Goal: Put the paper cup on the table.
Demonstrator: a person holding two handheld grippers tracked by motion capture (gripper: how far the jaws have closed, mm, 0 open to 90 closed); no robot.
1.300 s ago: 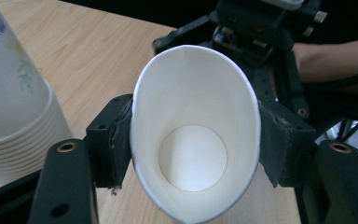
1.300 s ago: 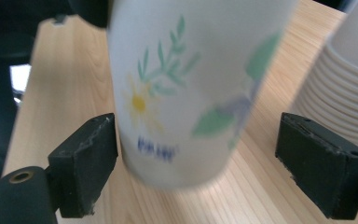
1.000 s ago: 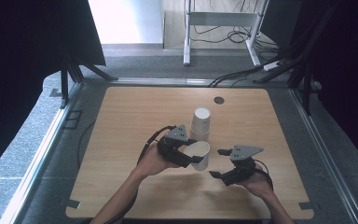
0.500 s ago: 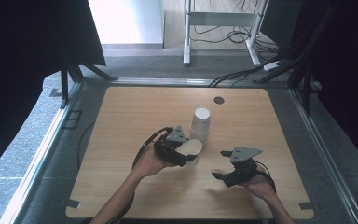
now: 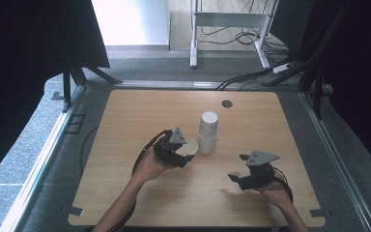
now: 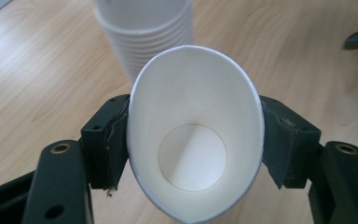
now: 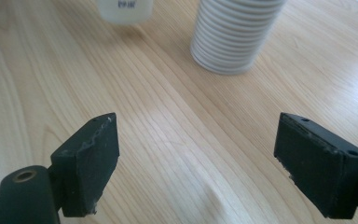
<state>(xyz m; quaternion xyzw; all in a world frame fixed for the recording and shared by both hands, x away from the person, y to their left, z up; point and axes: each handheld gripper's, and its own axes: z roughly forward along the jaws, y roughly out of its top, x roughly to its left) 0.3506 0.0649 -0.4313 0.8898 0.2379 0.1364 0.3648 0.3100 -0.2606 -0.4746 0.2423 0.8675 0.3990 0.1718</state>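
Observation:
A tall stack of white paper cups (image 5: 207, 131) stands upside down near the middle of the wooden table (image 5: 125, 121). Just left of it, my left gripper (image 5: 182, 155) is shut on a single white paper cup (image 5: 190, 147). In the left gripper view the cup (image 6: 196, 154) is squeezed into an oval between the jaws, its mouth facing the camera, with the stack (image 6: 144, 32) behind it. My right gripper (image 5: 236, 180) hovers open at the front right, holding nothing. In its own view the right gripper (image 7: 205, 154) is spread wide over bare wood, the stack (image 7: 233, 35) ahead of it.
A small dark round grommet (image 5: 227, 103) sits near the table's far edge. Black cables trail from both grippers over the front of the table. Dark curtains and metal frame legs surround the table; grey carpet lies beyond its edges.
My left gripper has carried the single cup a little to the left, away from the stack. The right gripper has barely shifted and stays open.

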